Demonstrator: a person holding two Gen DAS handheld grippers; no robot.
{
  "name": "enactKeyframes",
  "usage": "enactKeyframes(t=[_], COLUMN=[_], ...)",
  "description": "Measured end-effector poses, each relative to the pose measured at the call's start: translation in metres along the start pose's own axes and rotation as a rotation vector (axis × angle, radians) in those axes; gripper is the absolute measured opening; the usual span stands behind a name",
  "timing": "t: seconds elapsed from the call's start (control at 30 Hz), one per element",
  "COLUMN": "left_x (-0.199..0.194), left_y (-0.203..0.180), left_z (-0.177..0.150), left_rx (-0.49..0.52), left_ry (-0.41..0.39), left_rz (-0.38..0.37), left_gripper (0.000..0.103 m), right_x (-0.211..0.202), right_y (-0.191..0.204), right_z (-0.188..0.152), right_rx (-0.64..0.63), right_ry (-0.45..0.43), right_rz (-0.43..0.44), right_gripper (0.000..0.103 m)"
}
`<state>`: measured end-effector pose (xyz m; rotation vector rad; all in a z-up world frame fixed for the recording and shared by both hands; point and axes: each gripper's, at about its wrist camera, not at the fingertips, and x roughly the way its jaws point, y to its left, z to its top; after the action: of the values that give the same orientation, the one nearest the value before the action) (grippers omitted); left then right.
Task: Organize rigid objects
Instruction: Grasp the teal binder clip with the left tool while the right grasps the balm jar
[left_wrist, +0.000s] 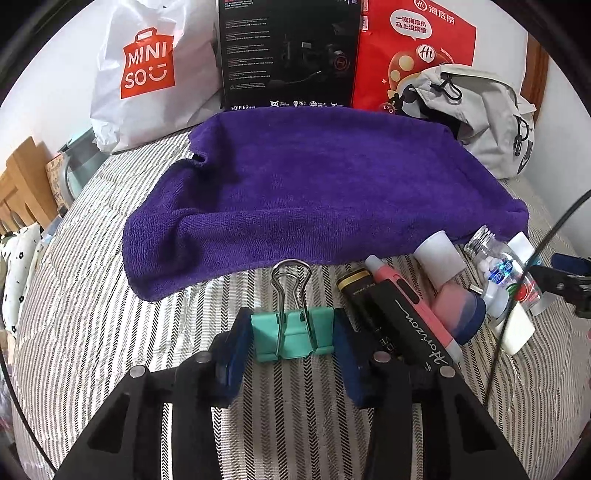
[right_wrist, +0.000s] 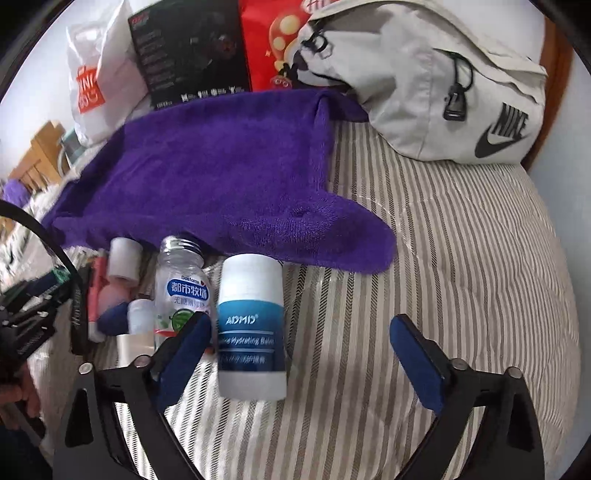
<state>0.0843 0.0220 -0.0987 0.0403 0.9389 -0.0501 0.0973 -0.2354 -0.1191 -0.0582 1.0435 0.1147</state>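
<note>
L gripper (left_wrist: 293, 338) on binder clip (left_wrist: 291, 334) | R gripper (right_wrist: 301, 354) open by ADMD balm (right_wrist: 252, 328)

One green binder clip (left_wrist: 291, 334) at 6 o'clock of the left wrist view. One purple towel (left_wrist: 314, 192) at 12. One white shopping bag (left_wrist: 147, 74), one black box (left_wrist: 288, 55), one red bag (left_wrist: 413, 51), one grey backpack (right_wrist: 436, 92) along the far edge. One white balm stick (right_wrist: 253, 328), one clear bottle (right_wrist: 181, 284) beside it. Two black tubes (left_wrist: 402, 317) and one pink pen (left_wrist: 413, 302) at 3 o'clock. Two tools: left (left_wrist: 291, 358), right (right_wrist: 299, 362).
</note>
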Motion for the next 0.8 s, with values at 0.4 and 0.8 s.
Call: enactKeyframes(t=[0.4,0.8], left_x=[0.000,0.000], left_y=[0.000,0.007], left_z=[-0.001,-0.005], left_rx=[0.003,0.000], left_ry=[-0.015,0.007], left_rz=[0.005,-0.028], left_gripper=[0.041,0.040], right_x=[0.010,-0.007], right_y=[0.014,-0.003], right_z=[-0.006,-0.013], right_rx=[-0.084,-0.048], right_ry=[-0.013,0.018], right_rz=[0.001,0.080], right_gripper=[0.065,0.036])
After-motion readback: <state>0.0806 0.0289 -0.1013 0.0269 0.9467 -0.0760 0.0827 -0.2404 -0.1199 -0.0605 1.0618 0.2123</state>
